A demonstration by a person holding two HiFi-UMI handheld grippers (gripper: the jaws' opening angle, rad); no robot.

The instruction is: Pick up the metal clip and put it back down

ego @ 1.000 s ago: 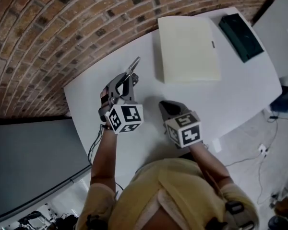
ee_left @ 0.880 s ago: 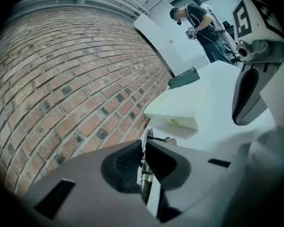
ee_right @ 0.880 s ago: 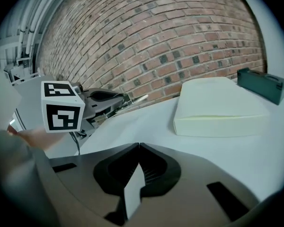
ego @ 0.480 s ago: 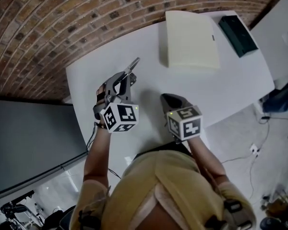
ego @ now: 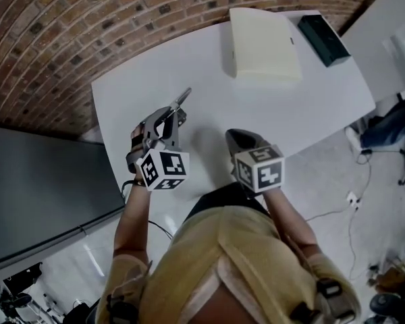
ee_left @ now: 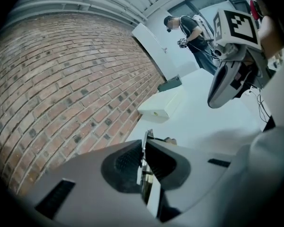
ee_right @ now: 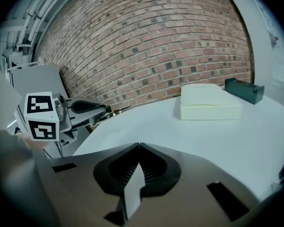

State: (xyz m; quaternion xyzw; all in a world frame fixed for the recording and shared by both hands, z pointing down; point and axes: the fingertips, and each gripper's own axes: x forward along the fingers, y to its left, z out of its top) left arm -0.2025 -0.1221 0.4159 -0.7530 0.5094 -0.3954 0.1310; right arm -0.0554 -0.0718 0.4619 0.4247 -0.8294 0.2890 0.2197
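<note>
- Clamping the metal clip between its ribbed pads, the left claw shows this grip most plainly in its own view; the clip stands on edge there as a thin bright strip running out past the tips
- From the head view the same clip is a slim silver bar pointing up and to the right out of the left claw, over the near-left part of the white tabletop; how far it is above the surface cannot be judged from this angle
- The right claw has its tips pressed together on nothing, as its own view makes clear; the head view gives only its dark nose and marker cube, just beside the left claw
- The right claw's view catches the left claw side-on at its left edge, with the clip's tip jutting toward the brick wall
- A cream box and a dark green box sit at the tabletop's far end, well apart from both claws
- Only the left claw's view shows a second person, standing beyond the tabletop
</note>
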